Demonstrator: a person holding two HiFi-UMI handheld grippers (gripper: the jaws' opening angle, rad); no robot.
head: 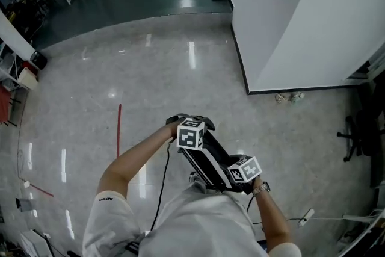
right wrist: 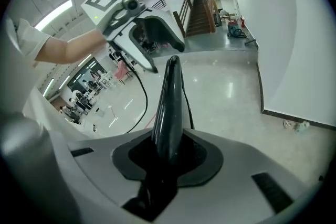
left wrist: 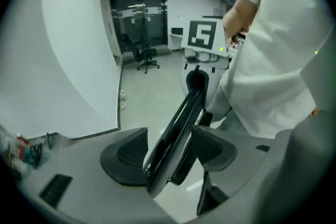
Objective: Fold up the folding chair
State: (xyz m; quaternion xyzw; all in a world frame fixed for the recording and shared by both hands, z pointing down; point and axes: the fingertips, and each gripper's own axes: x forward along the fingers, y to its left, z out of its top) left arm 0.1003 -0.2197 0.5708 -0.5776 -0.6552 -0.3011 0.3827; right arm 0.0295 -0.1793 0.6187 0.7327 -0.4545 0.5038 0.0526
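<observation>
The folding chair [head: 207, 159] is black and folded flat, held off the floor in front of the person's body. My left gripper [head: 181, 123] is at its upper end. In the left gripper view the flat chair [left wrist: 181, 123] runs between the wide-set jaws of the left gripper [left wrist: 168, 157], and both pads [left wrist: 126, 157] lie against it. My right gripper [head: 228, 180] grips the lower end. In the right gripper view the right gripper [right wrist: 168, 152] is clamped on the chair's thin edge [right wrist: 169, 102], and the left gripper [right wrist: 157, 44] shows above it.
A white partition wall [head: 283, 15] stands to the right, with small things [head: 289, 97] at its base. A black office chair [head: 361, 129] is at the far right. A red line [head: 118, 129] marks the glossy floor. A black cable [head: 161, 189] hangs by the person.
</observation>
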